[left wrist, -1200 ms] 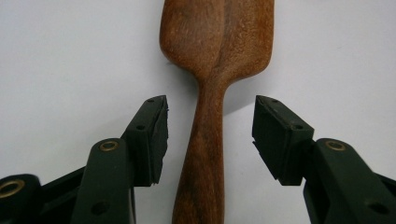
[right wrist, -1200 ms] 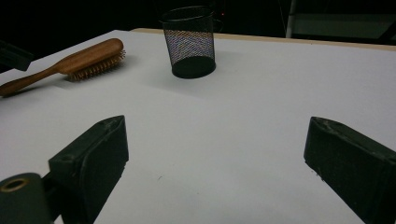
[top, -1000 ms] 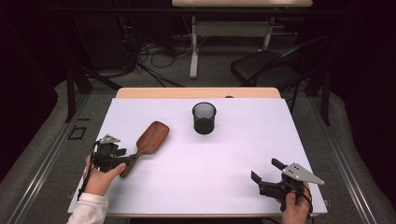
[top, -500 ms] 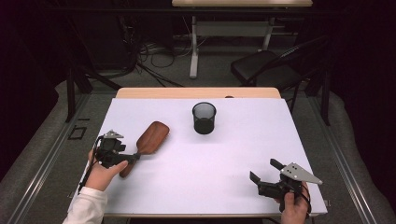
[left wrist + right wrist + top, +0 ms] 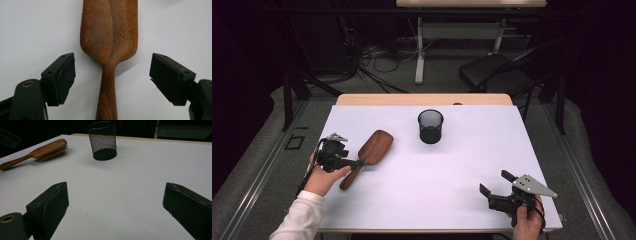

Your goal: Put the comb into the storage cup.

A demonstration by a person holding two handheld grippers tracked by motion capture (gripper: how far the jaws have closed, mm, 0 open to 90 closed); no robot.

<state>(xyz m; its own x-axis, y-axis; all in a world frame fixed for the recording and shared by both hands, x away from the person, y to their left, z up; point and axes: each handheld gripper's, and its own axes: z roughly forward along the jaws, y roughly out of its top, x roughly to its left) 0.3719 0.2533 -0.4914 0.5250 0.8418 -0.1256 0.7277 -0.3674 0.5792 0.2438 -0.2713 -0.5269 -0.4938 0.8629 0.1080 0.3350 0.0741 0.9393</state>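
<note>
— Where did we have the wooden hairbrush (image 5: 373, 149) at that point?

— It lay bristles down on the white table (image 5: 452, 200), toward our left side, handle pointing back at us. Our left gripper (image 5: 112, 77) hung over the handle with its jaws apart, one to each side and neither pad touching the wood; they had just been opening, so we judged the brush was let go there rather than held.

— And the right gripper (image 5: 495, 185)?

— Parked near the front right corner, jaws spread wide with nothing between them, well clear of everything, we supposed to keep it out of the way.

— Room to move?

— Plenty. The black mesh cup (image 5: 430, 126) stood upright near the far middle, well apart from the brush. The brush sat close to the left edge, so a careless nudge that way risked pushing it off.
</note>
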